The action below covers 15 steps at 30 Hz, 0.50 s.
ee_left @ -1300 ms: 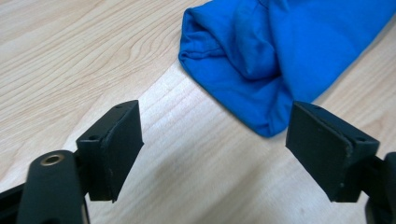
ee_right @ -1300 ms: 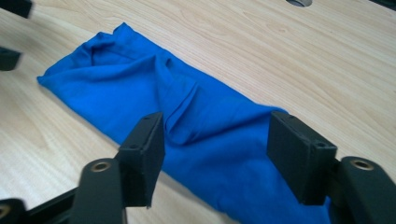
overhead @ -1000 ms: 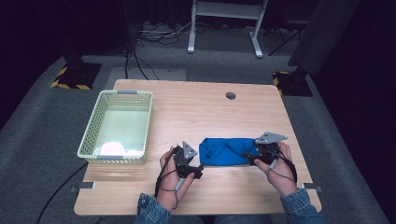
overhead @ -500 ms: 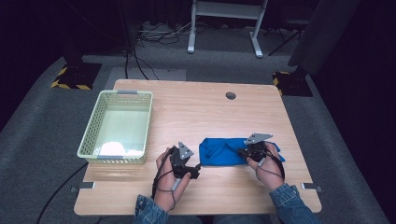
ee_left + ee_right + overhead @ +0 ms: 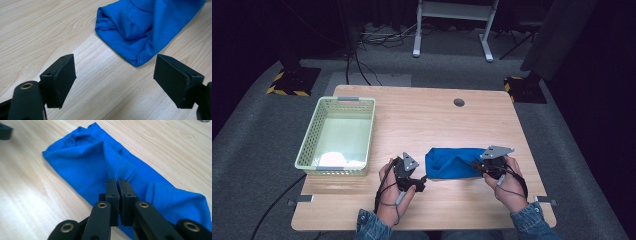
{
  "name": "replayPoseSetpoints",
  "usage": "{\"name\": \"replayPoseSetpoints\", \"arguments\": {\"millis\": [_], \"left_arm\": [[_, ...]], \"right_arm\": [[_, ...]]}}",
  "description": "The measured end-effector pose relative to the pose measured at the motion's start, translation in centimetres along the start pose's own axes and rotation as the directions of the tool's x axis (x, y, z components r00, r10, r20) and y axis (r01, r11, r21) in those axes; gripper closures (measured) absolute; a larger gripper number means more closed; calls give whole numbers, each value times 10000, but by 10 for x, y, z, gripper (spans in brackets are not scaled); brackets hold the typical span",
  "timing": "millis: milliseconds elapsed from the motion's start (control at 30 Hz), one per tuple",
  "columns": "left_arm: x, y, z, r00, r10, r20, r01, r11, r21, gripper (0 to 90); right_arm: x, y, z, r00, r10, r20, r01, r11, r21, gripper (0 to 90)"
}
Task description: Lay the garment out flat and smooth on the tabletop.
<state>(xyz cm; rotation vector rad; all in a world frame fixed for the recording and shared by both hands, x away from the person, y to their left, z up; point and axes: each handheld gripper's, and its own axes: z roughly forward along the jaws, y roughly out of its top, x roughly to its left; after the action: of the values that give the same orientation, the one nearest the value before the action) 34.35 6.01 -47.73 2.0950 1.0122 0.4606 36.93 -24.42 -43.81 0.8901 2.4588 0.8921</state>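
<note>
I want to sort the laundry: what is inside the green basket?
Inside the green basket, something white lies at the near end. The near wall covers its lower part, so I cannot identify it.

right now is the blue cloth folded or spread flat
Folded. The blue cloth lies as a narrow band on the table, with doubled layers at its end in the left gripper view, and a ridge pinched up by the right gripper.

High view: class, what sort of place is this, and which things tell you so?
Probably a lab or studio set up for recording. A lone wooden table stands on grey carpet against dark surroundings, with cables trailing on the floor and yellow-black hazard tape marking a stand's base.
</note>
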Motion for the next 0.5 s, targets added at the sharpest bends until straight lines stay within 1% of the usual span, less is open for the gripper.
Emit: {"name": "replayPoseSetpoints", "arguments": {"millis": [167,300,500], "left_arm": [[-2,1,2,9999,100,56,-100,10000,0,174],[-3,2,5,9997,143,181,-145,9998,102,174],[-7,7,8,9992,246,309,-247,9997,34,173]], "right_arm": [[7,-2,-18,9999,-163,47,164,9997,-187,870],[13,-8,-29,9997,-233,29,233,9996,-177,870],[23,-18,-42,9996,-270,12,270,9996,-113,868]]}}
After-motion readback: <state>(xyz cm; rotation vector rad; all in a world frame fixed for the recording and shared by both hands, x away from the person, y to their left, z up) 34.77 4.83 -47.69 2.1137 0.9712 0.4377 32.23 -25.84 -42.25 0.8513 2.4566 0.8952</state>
